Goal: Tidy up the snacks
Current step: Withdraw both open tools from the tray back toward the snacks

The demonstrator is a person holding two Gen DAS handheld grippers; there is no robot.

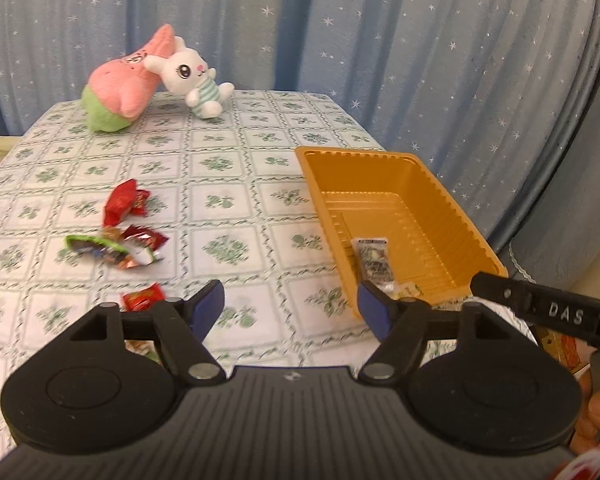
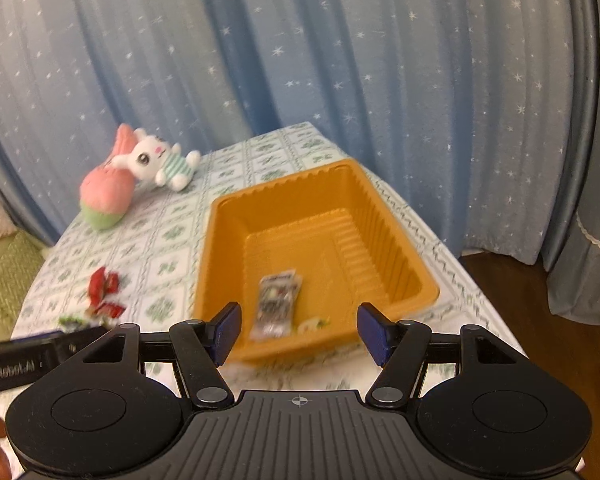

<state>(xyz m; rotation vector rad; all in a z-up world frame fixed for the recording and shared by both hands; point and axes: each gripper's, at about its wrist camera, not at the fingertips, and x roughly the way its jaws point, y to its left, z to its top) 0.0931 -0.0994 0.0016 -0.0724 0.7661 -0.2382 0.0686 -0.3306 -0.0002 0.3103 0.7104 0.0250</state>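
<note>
A table with a green flower tablecloth holds an orange tray on its right side. Inside the tray, near the front wall, lies a silver snack packet, flat on the bottom, and a small pale green wrapper lies just beside it. The left claw hangs over the table in front of the tray with its blue fingers spread wide, holding nothing. The right claw hangs over the near edge of the tray, and its fingers are spread wide too, with nothing between them. More snacks sit on the cloth, well apart from the tray on the left side: a red packet, a second red packet just below it, a green packet touching that one, and one more red packet close to the left claw. At the far end of the table a pink and green plush toy leans against a white bunny toy in a striped shirt. A blue curtain with little white stars hangs behind the table.
</note>
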